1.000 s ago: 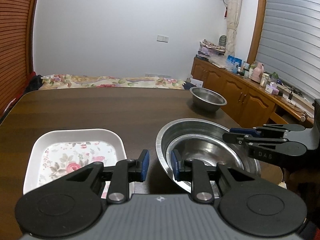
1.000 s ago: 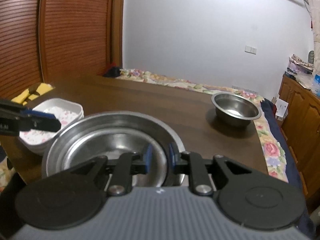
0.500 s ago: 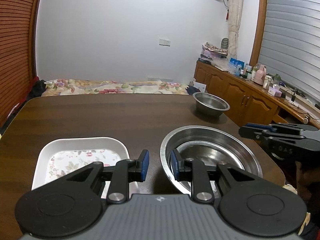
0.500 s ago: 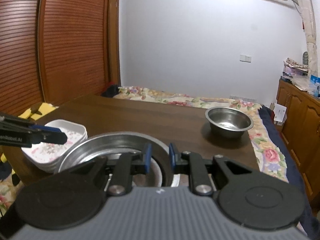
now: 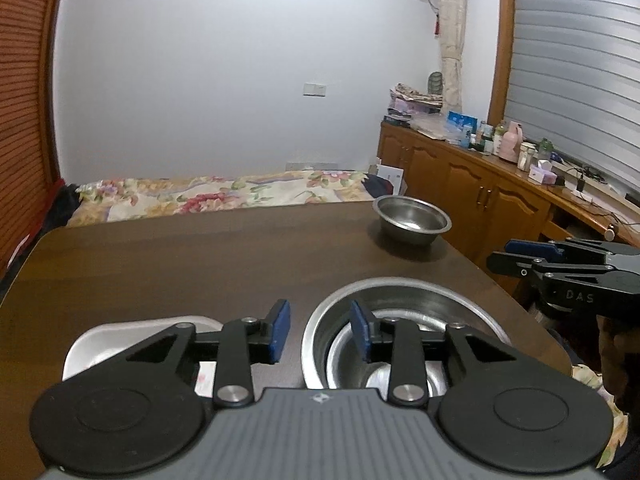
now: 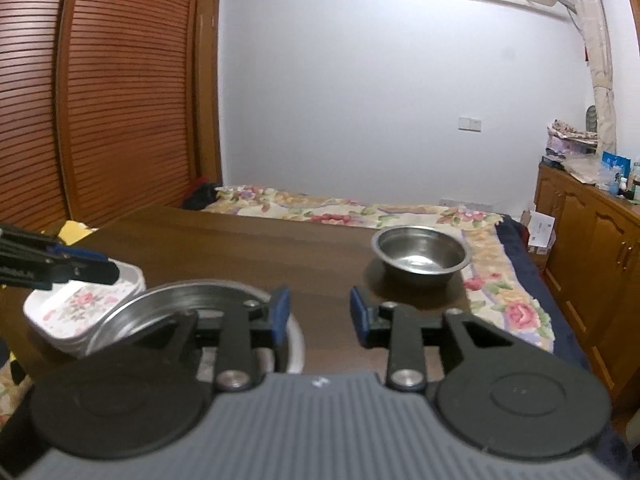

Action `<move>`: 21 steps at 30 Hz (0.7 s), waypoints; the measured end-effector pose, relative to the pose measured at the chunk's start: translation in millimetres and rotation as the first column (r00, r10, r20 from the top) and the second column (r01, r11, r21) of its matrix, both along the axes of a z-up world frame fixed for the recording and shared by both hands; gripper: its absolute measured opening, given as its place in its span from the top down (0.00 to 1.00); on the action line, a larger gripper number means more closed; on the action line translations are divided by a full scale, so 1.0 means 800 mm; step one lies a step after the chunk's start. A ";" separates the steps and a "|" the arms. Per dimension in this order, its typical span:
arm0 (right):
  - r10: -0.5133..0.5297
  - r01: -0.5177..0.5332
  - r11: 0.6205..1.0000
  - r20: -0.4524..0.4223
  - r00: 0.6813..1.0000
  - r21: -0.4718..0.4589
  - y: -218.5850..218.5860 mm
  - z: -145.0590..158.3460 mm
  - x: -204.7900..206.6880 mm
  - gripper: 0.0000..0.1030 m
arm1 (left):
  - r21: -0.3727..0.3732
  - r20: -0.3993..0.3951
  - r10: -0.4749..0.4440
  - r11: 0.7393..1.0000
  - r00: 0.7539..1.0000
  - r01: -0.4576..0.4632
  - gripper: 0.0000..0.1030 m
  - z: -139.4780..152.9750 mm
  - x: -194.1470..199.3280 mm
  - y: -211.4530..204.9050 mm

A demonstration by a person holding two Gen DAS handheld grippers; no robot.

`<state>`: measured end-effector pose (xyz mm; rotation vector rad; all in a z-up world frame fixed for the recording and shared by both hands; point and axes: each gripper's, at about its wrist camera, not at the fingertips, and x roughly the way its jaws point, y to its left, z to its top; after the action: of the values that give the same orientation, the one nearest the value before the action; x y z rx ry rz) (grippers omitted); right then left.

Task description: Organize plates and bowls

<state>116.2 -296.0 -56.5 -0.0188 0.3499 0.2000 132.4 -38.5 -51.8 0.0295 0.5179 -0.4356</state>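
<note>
Holding nothing: left gripper (image 5: pixel 319 330) and right gripper (image 6: pixel 319 314), both parted wide. Small bowl (image 6: pixel 420 255), right of centre, near table (image 6: pixel 256 248) edge; we judge a careless grab could topple it.

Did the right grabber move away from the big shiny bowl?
Yes. The right gripper has pulled back and opened, now off the big bowl, aimed nearer the small bowl.
</note>
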 end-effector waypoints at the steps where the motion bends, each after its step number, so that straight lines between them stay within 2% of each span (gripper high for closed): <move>1: -0.005 0.005 1.000 0.002 1.000 0.000 -0.004 0.001 0.004 0.56 | 0.005 0.005 -0.006 1.000 1.000 0.006 0.54 0.003 0.005 -0.004; 2: -0.011 0.011 1.000 0.004 1.000 -0.001 -0.010 0.001 0.009 0.54 | 0.011 0.012 -0.011 1.000 1.000 0.011 0.49 0.007 0.012 -0.009; 3: -0.018 0.018 1.000 0.006 1.000 -0.002 -0.015 0.002 0.014 0.48 | 0.014 0.016 -0.017 1.000 1.000 0.017 0.42 0.010 0.017 -0.013; 4: -0.024 0.024 1.000 0.006 1.000 -0.003 -0.021 0.003 0.020 0.42 | 0.013 0.018 -0.025 1.000 1.000 0.025 0.40 0.013 0.022 -0.016; 7: -0.033 0.033 0.999 0.005 0.999 -0.012 -0.035 0.003 0.037 0.39 | 0.005 0.015 -0.050 0.999 0.999 0.050 0.35 0.024 0.040 -0.029; 15: -0.043 0.043 0.999 -0.003 0.999 -0.004 -0.075 -0.005 0.094 0.39 | 0.024 0.011 -0.111 0.994 0.994 0.110 0.34 0.040 0.093 -0.074; 21: -0.039 0.039 0.999 -0.042 0.998 0.010 -0.095 -0.026 0.134 0.39 | 0.047 -0.008 -0.143 0.989 0.990 0.143 0.36 0.037 0.138 -0.113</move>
<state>223.5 -372.4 -77.1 0.0029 0.3908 0.1639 243.0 -128.8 -22.0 0.1123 0.5324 -0.5634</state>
